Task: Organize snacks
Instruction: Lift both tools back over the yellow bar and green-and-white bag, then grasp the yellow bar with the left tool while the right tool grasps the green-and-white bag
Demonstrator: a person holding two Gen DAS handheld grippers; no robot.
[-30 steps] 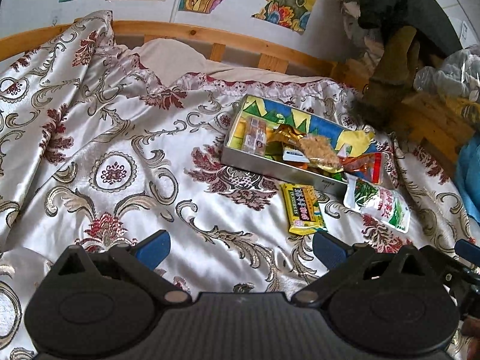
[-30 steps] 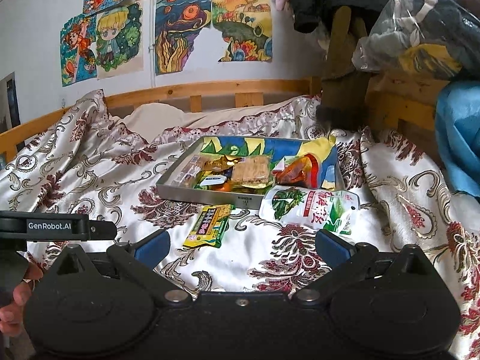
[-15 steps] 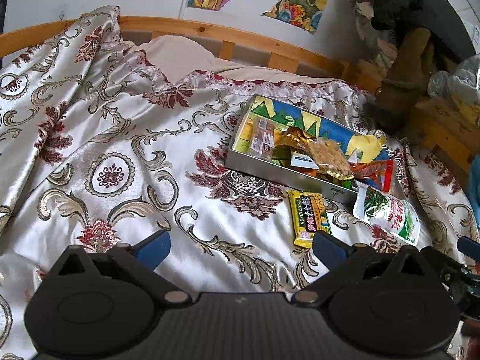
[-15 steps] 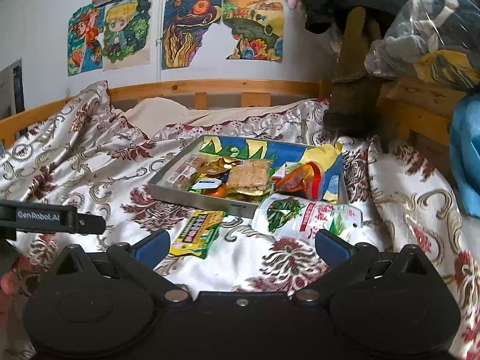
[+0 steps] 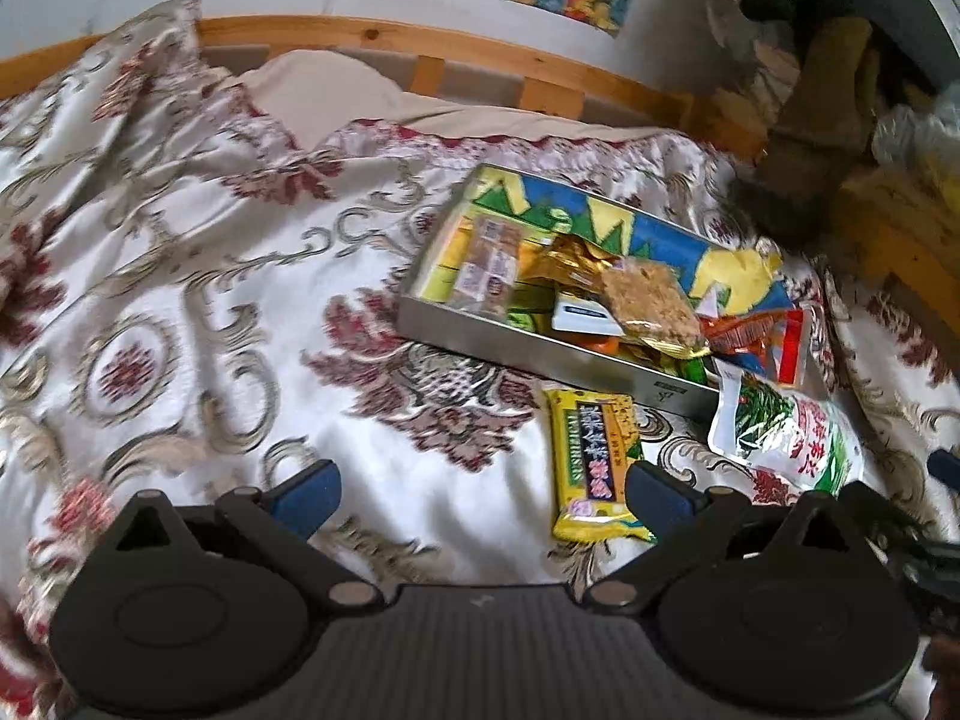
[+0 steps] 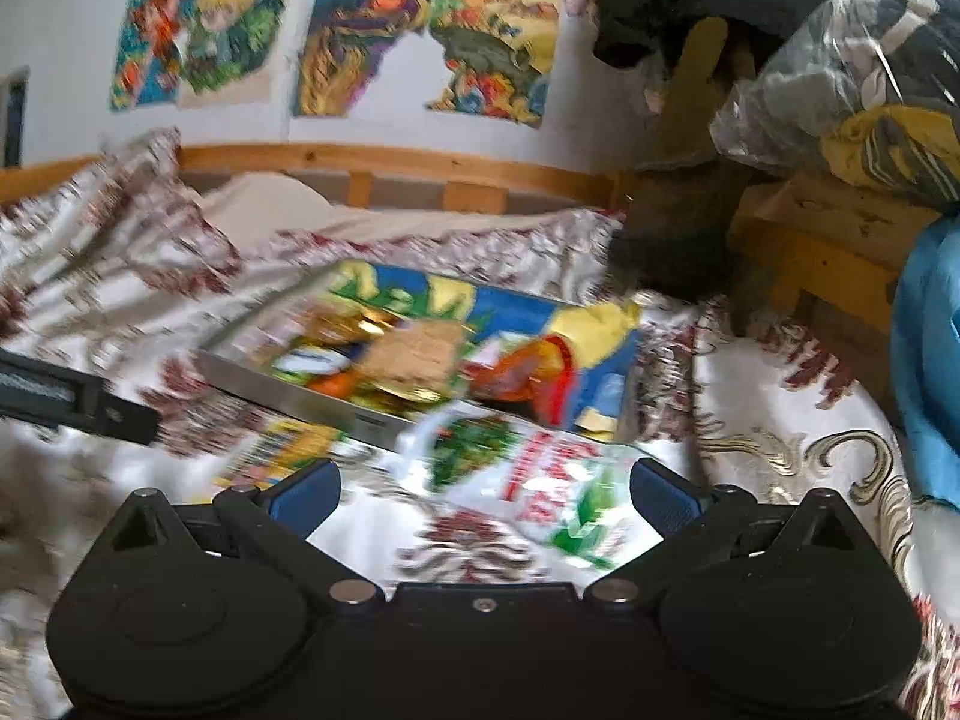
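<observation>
— Bedding? 
— Cream satin bedspread (image 5: 198,276), red and grey scrollwork, rumpled; plain beige pillow (image 5: 324,90) at its far edge.
— Behind it? 
— Wooden bed rail (image 6: 384,162); colourful drawings (image 6: 336,30) on the white wall.
— Right side? 
— Clear plastic bag of clothes (image 6: 858,60), blue fabric (image 6: 927,372) below it.

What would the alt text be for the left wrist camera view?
The open left gripper hovers over a patterned bedspread, near a yellow snack packet and a white-green pouch lying beside a metal tin of snacks.
</observation>
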